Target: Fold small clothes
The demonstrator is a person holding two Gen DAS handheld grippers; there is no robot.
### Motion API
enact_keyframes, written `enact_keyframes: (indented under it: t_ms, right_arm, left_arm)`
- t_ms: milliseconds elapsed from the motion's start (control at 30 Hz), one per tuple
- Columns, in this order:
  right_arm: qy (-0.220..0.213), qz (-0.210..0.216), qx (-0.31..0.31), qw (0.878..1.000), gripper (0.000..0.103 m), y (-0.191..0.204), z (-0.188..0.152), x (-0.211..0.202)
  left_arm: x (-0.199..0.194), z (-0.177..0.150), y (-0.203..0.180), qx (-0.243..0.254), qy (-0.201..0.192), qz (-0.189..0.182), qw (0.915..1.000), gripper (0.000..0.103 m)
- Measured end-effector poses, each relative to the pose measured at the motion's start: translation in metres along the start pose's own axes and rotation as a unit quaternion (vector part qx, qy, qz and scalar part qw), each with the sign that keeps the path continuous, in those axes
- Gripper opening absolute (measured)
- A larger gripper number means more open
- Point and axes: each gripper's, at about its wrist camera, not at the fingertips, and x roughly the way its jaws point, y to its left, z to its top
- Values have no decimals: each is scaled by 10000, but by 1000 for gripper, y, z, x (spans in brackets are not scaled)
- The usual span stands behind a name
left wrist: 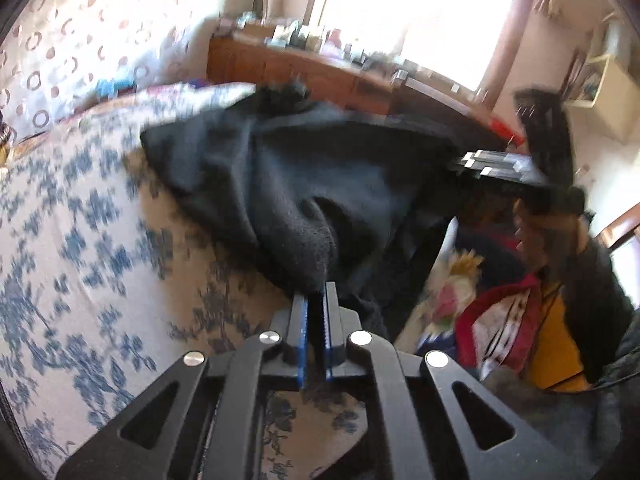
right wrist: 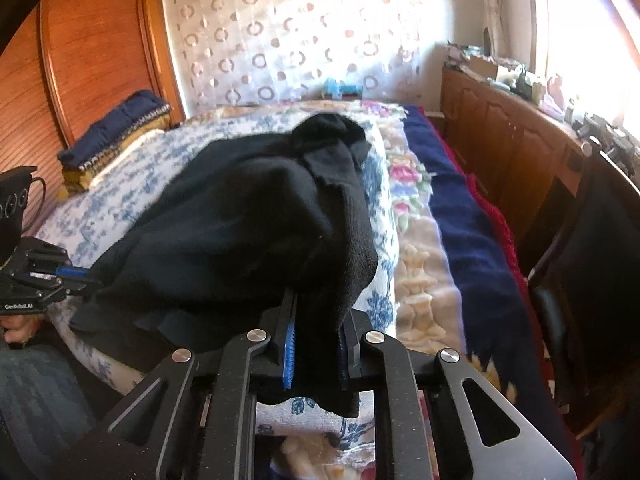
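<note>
Here the black garment [right wrist: 248, 216] stretches lengthwise between both pinching tools.

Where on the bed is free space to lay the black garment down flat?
Free: the blue-flowered white bedspread left of the black knitted garment, up to the folded navy blankets by the wooden headboard. Crowded: the bed's right edge, with the plush floral blanket and the navy cover.

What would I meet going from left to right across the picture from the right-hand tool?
Other gripper → folded blue blankets → black garment → flowered blanket → navy blanket → wooden cabinets
</note>
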Motion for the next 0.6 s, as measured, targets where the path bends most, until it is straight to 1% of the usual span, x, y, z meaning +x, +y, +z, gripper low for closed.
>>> enact_keyframes:
  t_ms: [33,200,267,400,467,567,600]
  right_arm:
    - [-42,23,8,10000,13,0,2,-3]
    - [-305,334,202,9988,13,-6,23,-18]
    - [-410,418,239,9980,12,-8,40,-17]
    - [-517,603,430,9959,13,-18,73,-7]
    - [-501,659,501,9953,13,-22,94,6]
    - [-471,704,508,9951,14,-25,126,32]
    - [-423,663,499,9957,14,-25,137,44]
  left_arm:
    - [-9,5,0,-20,-156,-22,9999,1]
    - [-31,33,22,-321,-560,-100,9979,1]
    - [-34,48,38,-486,-657,-149,9965,2]
    - [-32,79,70,-772,-771,-104,9940,2]
    - [-25,94,85,-845,-782,60,9933,2]
    - [-8,113,112,-947,-708,515,9916,3]
    - [-4,115,119,-968,-690,570,9913,4]
